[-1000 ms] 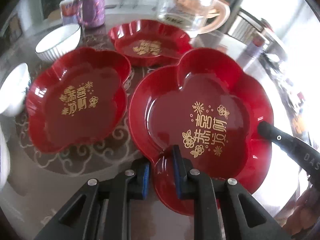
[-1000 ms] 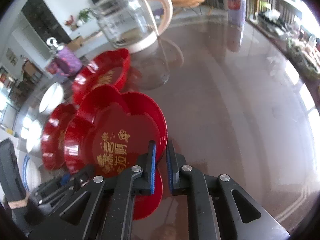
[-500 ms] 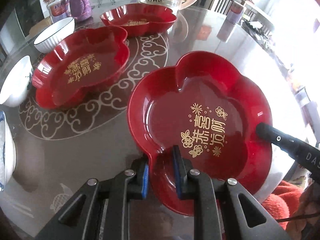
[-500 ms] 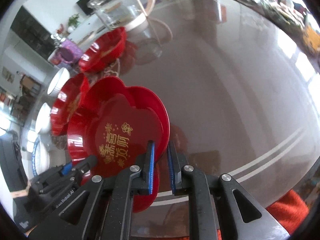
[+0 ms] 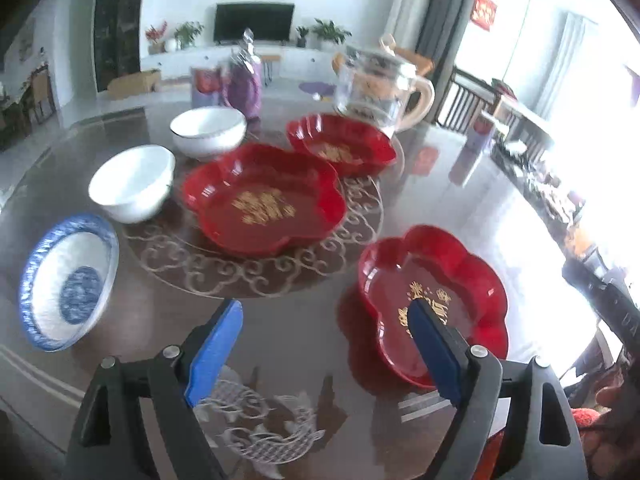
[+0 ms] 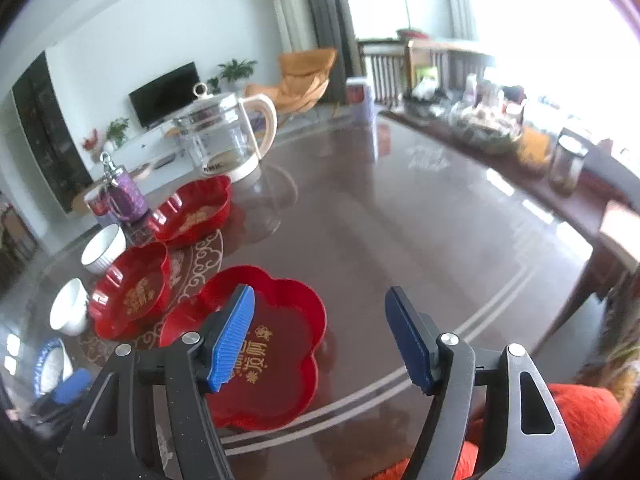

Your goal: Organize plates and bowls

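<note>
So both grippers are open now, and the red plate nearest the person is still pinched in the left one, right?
Not quite. Both the left gripper and the right gripper are open, but neither pinches the nearest red plate. The left wrist view shows its jaws spread wide, with the plate lying free on the table.

left gripper (image 5: 326, 344) released red plate (image 5: 460, 280) | right gripper (image 6: 320, 336) released | plate now on table (image 6: 400, 220)

The table (image 6: 400, 220) is dark wood under a glossy, mirror-like top. The red plates (image 5: 264, 204) look like shiny lacquered plastic with gold print. The white bowls (image 5: 132, 184) are smooth glazed ceramic. The kettle (image 6: 218, 140) is clear glass. Gripper pads (image 6: 234, 334) are ribbed blue rubber on matt black plastic.
</note>
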A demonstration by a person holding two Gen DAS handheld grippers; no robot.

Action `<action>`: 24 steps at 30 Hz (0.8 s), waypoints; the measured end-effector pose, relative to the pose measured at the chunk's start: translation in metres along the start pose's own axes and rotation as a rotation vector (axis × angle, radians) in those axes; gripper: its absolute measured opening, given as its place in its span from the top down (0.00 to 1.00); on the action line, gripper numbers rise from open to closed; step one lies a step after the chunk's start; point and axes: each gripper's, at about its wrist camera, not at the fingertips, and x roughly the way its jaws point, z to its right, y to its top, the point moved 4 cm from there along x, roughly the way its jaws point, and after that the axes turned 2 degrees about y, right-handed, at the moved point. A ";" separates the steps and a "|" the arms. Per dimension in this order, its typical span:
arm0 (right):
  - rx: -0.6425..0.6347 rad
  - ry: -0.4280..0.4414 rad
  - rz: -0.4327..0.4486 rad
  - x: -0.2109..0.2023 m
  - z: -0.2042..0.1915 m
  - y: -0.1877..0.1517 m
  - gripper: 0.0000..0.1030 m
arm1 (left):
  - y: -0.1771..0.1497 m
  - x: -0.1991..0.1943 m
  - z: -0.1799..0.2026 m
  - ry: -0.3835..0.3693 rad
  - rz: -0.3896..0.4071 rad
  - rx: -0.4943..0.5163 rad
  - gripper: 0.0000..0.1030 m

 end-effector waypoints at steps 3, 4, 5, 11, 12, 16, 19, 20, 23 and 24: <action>-0.079 0.004 0.037 -0.016 -0.029 -0.003 0.30 | 0.000 -0.013 -0.004 0.046 0.041 0.041 0.16; -0.092 0.000 0.042 -0.018 -0.035 -0.004 0.29 | -0.002 -0.014 -0.004 0.069 0.038 0.068 0.14; -0.111 -0.014 0.040 -0.022 -0.041 -0.004 0.26 | -0.003 -0.014 -0.004 0.093 0.031 0.095 0.14; -0.128 0.144 0.223 -0.058 -0.059 -0.003 0.26 | -0.019 -0.029 -0.010 0.160 0.032 0.156 0.12; -0.117 0.161 0.246 -0.061 -0.058 -0.001 0.26 | -0.019 -0.031 -0.010 0.172 0.038 0.161 0.12; -0.080 0.195 0.327 -0.073 -0.052 0.004 0.26 | -0.013 -0.041 -0.012 0.156 0.064 0.146 0.11; -0.090 0.196 0.391 -0.082 -0.049 0.006 0.26 | -0.006 -0.053 -0.014 0.092 0.102 0.108 0.11; -0.104 0.196 0.399 -0.083 -0.051 0.006 0.26 | -0.005 -0.055 -0.014 0.077 0.107 0.102 0.11; -0.130 0.215 0.377 -0.081 -0.057 0.003 0.26 | -0.002 -0.059 -0.012 0.074 0.124 0.107 0.11; -0.136 0.228 0.359 -0.078 -0.060 0.001 0.26 | -0.003 -0.059 -0.011 0.076 0.124 0.112 0.11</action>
